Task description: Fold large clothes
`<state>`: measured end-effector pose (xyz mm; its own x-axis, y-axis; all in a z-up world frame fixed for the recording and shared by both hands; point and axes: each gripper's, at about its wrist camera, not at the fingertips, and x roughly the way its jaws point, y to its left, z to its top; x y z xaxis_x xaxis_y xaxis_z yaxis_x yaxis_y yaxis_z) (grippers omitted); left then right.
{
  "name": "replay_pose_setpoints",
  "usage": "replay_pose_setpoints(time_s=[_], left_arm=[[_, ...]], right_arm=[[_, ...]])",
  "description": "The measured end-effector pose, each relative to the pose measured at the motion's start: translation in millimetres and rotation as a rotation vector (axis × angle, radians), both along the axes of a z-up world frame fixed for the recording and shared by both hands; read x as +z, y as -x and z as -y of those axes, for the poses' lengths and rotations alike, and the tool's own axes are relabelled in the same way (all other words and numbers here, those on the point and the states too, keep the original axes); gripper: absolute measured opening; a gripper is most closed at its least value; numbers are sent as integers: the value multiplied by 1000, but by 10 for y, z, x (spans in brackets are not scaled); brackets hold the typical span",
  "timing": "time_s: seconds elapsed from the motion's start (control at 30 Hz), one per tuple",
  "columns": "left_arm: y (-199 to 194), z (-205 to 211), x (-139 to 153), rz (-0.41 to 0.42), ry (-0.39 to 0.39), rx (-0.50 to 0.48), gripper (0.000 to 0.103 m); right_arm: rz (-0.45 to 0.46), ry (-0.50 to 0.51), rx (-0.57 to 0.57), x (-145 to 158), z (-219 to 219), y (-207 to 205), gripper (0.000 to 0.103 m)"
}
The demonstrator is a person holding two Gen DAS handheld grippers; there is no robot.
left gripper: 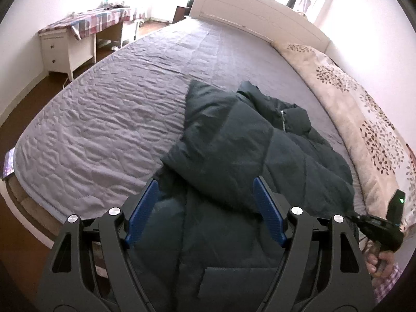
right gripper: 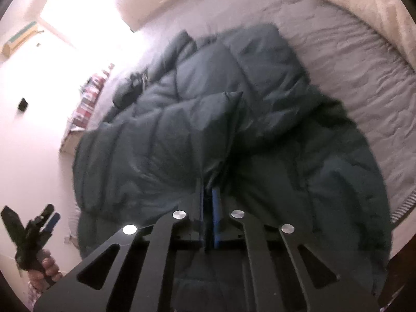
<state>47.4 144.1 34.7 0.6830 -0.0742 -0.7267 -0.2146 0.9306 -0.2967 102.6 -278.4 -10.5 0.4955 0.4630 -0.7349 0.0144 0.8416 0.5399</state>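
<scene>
Dark quilted puffer jacket (left gripper: pixel 234 140) lies spread on the grey quilted bedspread (left gripper: pixel 104 119), toward the near right part of the bed, with one sleeve or panel folded up across its middle. A zipper pull (left gripper: pixel 282 115) shows near its far end by the collar. Along the right edge of the bed runs a cream duvet printed with brown leaves (left gripper: pixel 364 119), and a white headboard (left gripper: pixel 247 7) stands at the far end. Beyond the left side of the bed is a white desk under a checked cloth (left gripper: pixel 85 23).

Left gripper (left gripper: pixel 205 210) hangs over the near part of the jacket with its blue pads (left gripper: pixel 141 212) wide apart and nothing between them. Right gripper (right gripper: pixel 208 215) has its blue pads drawn almost together; dark fabric shows in the narrow gap, so it appears pinched on a fold of the jacket, though this view is blurred. A hand (left gripper: pixel 381 261) grips the right gripper's handle at the near right
</scene>
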Motion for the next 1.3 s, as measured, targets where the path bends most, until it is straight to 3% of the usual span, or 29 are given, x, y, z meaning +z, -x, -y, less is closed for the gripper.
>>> replay_pose_setpoints(time_s=[0.2,0.33,0.4,0.5,0.6,0.7,0.87,0.97,1.13,1.3], left_arm=[[-284,-114,170,59,-56,16,74],[-817,-241,205,92,-36,53,74],[-1090,-265,175,81,-10,51,58],[-1576,-227,59,47,19,30,45],[-1919,-144,-126,-14,25,3,35],[-2111,-64,-374,-94,18,1,32],[-2183,136,-647,-155,-76,-29,32],[-2181,170,-615,-155,-114,-32,32],[-1978,91,-253,-88,-78,-41,34],[-1402,41,61,-28,-77,-64,55]], right_arm=[[-53,0,-7,-147,47,182,5],[-67,-5,-14,-229,29,194,5],[-66,2,-12,-222,34,193,5],[-70,7,-14,-219,53,192,5],[-81,10,-13,-236,52,183,5],[-95,10,-14,-264,62,176,5],[-112,6,-12,-304,85,176,6],[-123,7,-15,-324,90,170,6],[-128,23,-8,-297,80,159,8],[-90,51,-27,-168,122,199,18]])
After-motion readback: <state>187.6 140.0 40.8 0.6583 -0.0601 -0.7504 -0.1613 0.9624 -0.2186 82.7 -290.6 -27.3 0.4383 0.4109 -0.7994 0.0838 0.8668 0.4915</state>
